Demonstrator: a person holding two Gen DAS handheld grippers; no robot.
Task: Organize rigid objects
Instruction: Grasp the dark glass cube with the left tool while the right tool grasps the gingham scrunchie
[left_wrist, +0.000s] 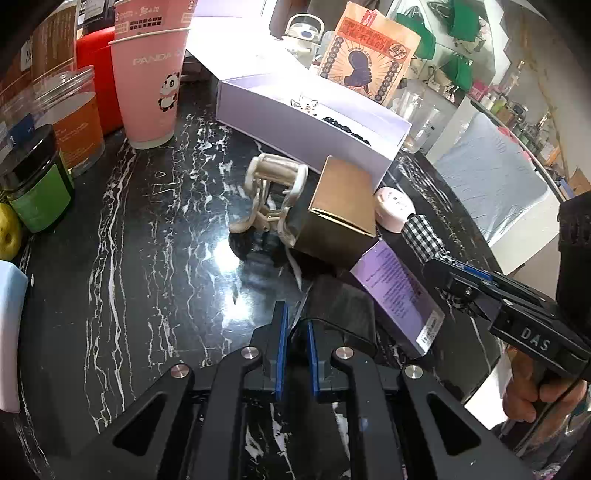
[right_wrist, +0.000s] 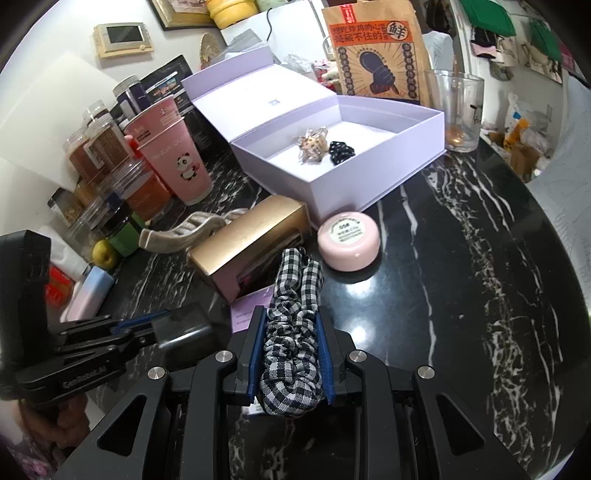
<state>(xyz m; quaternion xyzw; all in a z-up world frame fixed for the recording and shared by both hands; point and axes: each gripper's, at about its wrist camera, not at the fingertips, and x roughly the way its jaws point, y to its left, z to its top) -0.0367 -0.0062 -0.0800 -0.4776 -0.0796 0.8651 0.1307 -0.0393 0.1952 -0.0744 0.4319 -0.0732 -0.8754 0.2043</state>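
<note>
Black marbled bench (right_wrist: 461, 229) crowded with jars and cups: the right hand-held gripper (right_wrist: 293, 354) clamps a checked scrunchie (right_wrist: 291, 332), while the left hand-held gripper (left_wrist: 295, 354) is closed on a dark flat object (left_wrist: 340, 306). Pickup appears complete; next, each likely needs carrying into the open lilac box (right_wrist: 373, 184) behind.
</note>
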